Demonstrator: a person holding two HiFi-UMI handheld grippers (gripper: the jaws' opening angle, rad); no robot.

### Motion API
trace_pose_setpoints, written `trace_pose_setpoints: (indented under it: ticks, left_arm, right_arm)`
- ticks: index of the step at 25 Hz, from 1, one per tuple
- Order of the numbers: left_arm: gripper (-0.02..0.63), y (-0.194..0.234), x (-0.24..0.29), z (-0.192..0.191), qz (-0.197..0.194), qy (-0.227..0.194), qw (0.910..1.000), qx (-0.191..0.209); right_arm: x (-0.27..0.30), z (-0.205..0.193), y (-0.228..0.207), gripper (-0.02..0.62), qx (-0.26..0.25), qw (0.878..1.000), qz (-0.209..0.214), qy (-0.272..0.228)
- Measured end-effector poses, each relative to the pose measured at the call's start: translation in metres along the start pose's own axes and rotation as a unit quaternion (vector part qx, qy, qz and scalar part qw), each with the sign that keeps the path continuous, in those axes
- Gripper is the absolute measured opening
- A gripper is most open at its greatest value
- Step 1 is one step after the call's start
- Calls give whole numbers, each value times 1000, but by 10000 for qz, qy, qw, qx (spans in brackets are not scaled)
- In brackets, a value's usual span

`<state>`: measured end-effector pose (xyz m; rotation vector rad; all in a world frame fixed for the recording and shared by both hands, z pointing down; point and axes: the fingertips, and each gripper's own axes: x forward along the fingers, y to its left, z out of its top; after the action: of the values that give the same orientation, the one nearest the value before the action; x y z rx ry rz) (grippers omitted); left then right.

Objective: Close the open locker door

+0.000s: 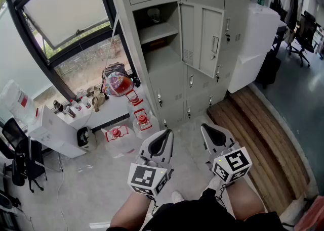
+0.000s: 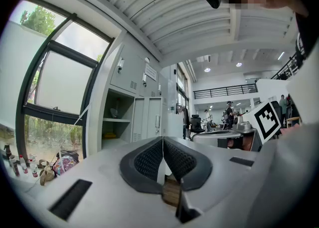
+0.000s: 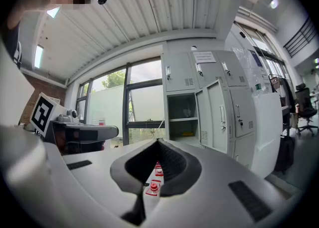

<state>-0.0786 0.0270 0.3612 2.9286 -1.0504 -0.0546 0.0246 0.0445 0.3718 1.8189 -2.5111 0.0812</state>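
Observation:
A grey bank of lockers [image 1: 202, 33] stands ahead, well beyond both grippers. One door [image 1: 202, 38] hangs open to the right, baring a compartment with a shelf [image 1: 158, 32]. That open locker door [image 2: 147, 118] and its compartment [image 3: 183, 117] also show in the two gripper views. My left gripper [image 1: 163, 135] and right gripper [image 1: 208, 130] are held low near my knees, side by side, pointing at the lockers. On both, the jaws are shut with nothing between them.
Water jugs with red caps [image 1: 142, 119] and a colourful bag [image 1: 117, 83] sit on the floor left of the lockers, beneath a large window. A white cabinet [image 1: 253, 48] stands to the right, with wooden planks [image 1: 263, 134] on the floor and office chairs [image 1: 304, 33] beyond.

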Motion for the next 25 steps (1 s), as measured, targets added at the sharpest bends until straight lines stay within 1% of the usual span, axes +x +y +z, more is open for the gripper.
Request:
trace_pose_setpoints:
  ticks: [9, 18, 25]
  left_arm:
    - [18, -3, -4, 1, -10, -32, 10000, -13]
    - [18, 0, -10, 2, -114, -84, 9999, -49]
    - [18, 5, -17, -4, -151, -14, 9999, -54]
  right_arm:
    - [-4, 0, 3, 52, 72, 9999, 43, -88]
    - [-2, 3, 13, 52, -14, 10000, 20, -62]
    - [3, 8, 19, 52, -27, 9999, 6, -127]
